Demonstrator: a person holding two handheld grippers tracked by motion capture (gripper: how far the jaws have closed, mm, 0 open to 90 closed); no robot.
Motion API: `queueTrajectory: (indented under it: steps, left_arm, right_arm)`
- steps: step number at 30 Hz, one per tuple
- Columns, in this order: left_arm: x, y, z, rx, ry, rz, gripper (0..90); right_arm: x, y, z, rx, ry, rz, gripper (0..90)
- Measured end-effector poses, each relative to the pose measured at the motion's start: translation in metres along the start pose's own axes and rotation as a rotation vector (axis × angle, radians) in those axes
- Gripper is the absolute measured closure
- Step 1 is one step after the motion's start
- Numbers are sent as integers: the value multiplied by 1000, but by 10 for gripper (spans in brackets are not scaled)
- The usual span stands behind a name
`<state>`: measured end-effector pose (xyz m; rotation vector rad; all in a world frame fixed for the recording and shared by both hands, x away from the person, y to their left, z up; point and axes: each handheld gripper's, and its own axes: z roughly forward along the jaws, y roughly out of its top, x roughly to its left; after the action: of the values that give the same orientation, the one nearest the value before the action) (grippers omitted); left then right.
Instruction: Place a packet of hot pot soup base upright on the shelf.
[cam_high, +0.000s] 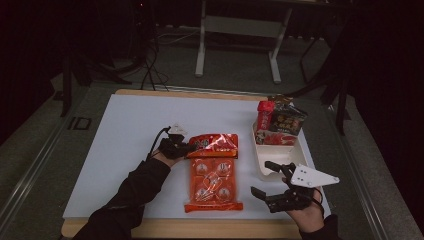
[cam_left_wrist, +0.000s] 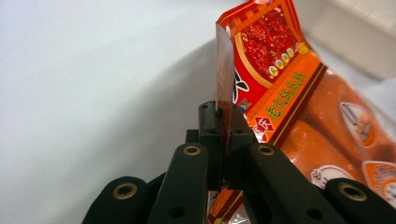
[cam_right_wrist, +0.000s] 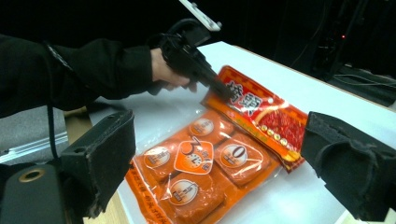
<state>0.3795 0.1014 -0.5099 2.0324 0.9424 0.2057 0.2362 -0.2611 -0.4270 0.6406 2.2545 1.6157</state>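
A white table (cam_high: 125, 150) runs across the high view, dark floor around it. At the left, the person's left hand (cam_high: 165, 159) comes in from a black sleeve (cam_high: 135, 192) and holds the left gripper (cam_high: 191, 149) low over the tabletop. Its jaws are pressed together on the top edge of an orange snack packet (cam_high: 212, 172), pinching the red printed flap at the packet's upper left corner. In the left gripper view the flap (cam_left_wrist: 261, 65) stands up on edge between the two black jaws, while the clear part with its round orange pieces lies to the right.

The packet lies flat near the middle of the table, its long side running toward the person, its lower end close to the near edge.

To the right, a white tray (cam_high: 280, 157) sits near the table's right edge. At its far end stand a red packet (cam_high: 264, 115) and a dark packet (cam_high: 289, 120), touching each other.

Farthest right, near the front edge, the right hand (cam_high: 310, 215) holds the right gripper (cam_high: 265, 177) with its jaws spread wide, apart from the packet and just beside the tray's near end.
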Motion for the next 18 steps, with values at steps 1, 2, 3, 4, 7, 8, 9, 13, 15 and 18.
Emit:
queueTrajectory:
  steps: [1, 2, 3, 4, 7, 8, 9, 13, 15, 18]
  left_arm:
    - [-1, 2, -3, -10, -4, 5, 895]
    - [-4, 5, -10, -37, -15, 9, 894]
    - [-4, 5, -10, -37, -15, 9, 895]
    - [-6, 6, -14, -45, -16, 16, 895]
    - [-13, 11, -24, -68, -18, 37, 895]
    - [-18, 14, -30, -86, -23, 47, 895]
    - [-18, 14, -30, -86, -23, 47, 895]
    - [-26, 19, -40, -101, -25, 67, 895]
    - [-30, 20, -44, -109, -30, 75, 896]
    - [-35, 22, -51, -127, -35, 85, 896]
  right_arm:
    - [0, 0, 0, 0, 0, 0, 100]
    - [0, 0, 0, -5, -12, 9, 100]
    - [-1, 0, -1, -11, -10, 12, 100]
    - [-1, 0, -1, -11, -10, 12, 100]
    - [-2, 1, -2, -20, -22, 24, 99]
    - [-4, 0, -2, -21, -34, 37, 98]
    - [-4, 0, -2, -21, -34, 37, 98]
    - [-6, 0, -4, -31, -39, 43, 98]
    - [-6, 0, -3, -32, -47, 37, 98]
    - [-6, 0, -3, -39, -54, 36, 98]
